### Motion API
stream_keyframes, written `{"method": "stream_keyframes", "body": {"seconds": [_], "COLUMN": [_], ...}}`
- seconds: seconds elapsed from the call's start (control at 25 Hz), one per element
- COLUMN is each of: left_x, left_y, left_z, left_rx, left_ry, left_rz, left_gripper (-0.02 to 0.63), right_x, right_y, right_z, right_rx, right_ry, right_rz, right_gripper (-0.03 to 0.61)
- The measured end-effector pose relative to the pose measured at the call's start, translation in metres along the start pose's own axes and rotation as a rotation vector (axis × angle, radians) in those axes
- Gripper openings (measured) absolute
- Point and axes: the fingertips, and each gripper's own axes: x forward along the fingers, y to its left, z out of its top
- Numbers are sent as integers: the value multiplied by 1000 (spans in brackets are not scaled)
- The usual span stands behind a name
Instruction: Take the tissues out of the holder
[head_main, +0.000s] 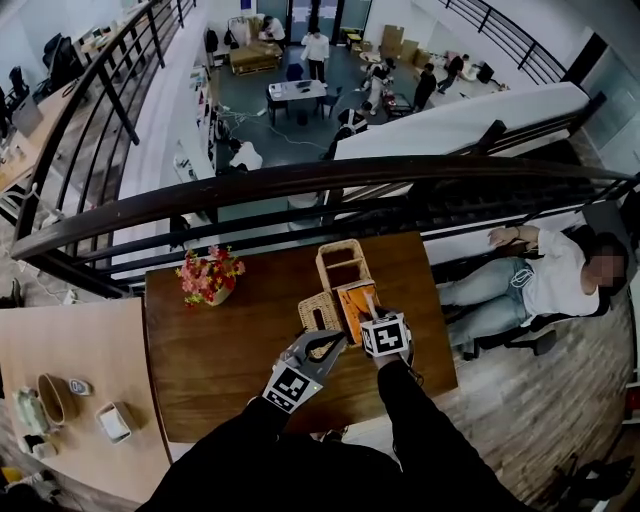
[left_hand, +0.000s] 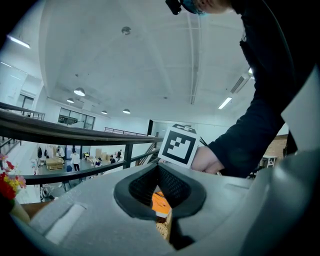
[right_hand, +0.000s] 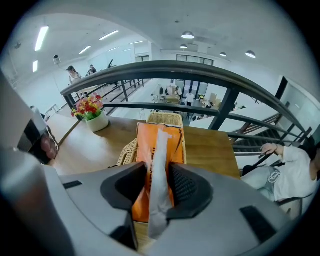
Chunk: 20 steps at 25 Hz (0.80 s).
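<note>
An orange tissue pack (head_main: 355, 303) stands upright between two wicker holder parts on the dark wooden table (head_main: 220, 370). One wicker part (head_main: 343, 262) lies behind it and the other (head_main: 318, 312) at its left. My right gripper (head_main: 368, 312) points steeply down, shut on the pack (right_hand: 144, 145), its pads pressing both sides. A white tissue strip (right_hand: 159, 165) runs up the pack's middle. From the left, my left gripper (head_main: 335, 342) reaches in level. A strip of wicker (left_hand: 163, 230) sits pinched between its jaws, with the orange pack (left_hand: 160, 201) showing beyond.
A pot of red and yellow flowers (head_main: 210, 275) stands at the table's far left corner. A dark railing (head_main: 300, 185) runs just behind the table over an open drop. A person sits on a chair (head_main: 540, 275) to the right. A lighter table (head_main: 70, 350) holds small items.
</note>
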Motion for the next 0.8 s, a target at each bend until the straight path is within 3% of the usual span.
{"method": "stream_keyframes", "body": {"seconds": [0.36,0.8], "left_x": [-3,28], "left_y": [-20,-60], "left_z": [6,9], "left_rx": [17,44], "left_ry": [-13,-18], "left_rz": [-8,-78], "left_gripper": [-8,-8], "right_x": [-34,-67], "right_y": [-2,-53], "right_z": [5,-22], "right_rx": [7,65], "right_ry": [-53,-81], "right_rz": [-10,-79], "right_gripper": [144,146]}}
